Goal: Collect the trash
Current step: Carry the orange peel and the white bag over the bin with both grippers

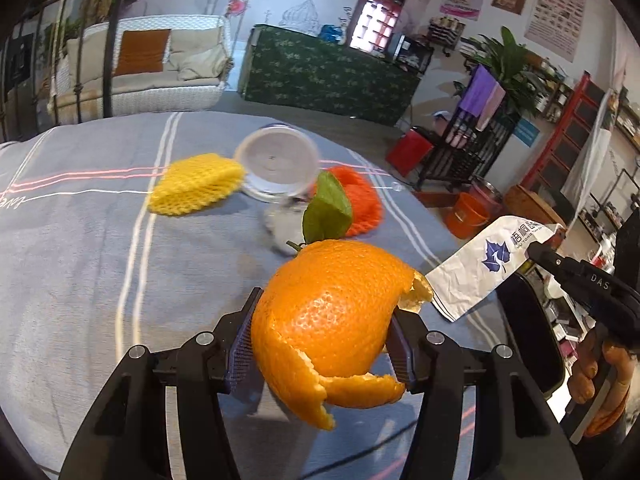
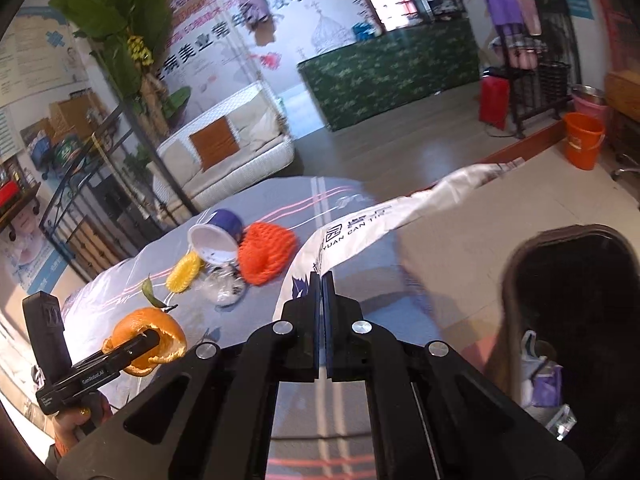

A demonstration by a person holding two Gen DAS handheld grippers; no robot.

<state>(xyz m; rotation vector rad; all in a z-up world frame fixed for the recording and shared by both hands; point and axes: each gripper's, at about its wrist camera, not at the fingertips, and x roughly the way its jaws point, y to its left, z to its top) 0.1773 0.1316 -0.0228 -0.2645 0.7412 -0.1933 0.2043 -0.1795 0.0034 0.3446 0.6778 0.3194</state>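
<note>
Left hand-held gripper (image 1: 322, 344) was clamped on an orange peel (image 1: 332, 320), lifted above the grey striped cloth of the worktop (image 1: 80, 260); the peel covered most of both pads, so the contact itself was barely visible. A green leaf (image 1: 328, 210) stuck up on the stem behind the peel. Right hand-held gripper (image 2: 322, 300) was pinched shut on a crumpled white paper wrapper (image 2: 360, 232) with a blue leaf logo; the printed text was cut off and partly blurred. In the left wrist view only its tip showed at the right edge, gripping the wrapper.

Left on the worktop: a yellow foam net (image 1: 196, 186), an orange foam net (image 1: 360, 200) half hidden behind the leaf, and a tipped-over cup (image 1: 276, 160), motion-blurred. Clear crumpled plastic (image 2: 224, 286) lay near the cup, hard to make out. A dark bin (image 2: 572, 304) sat beside the worktop at right, contents mostly in shadow and its rim cut by the frame.
</note>
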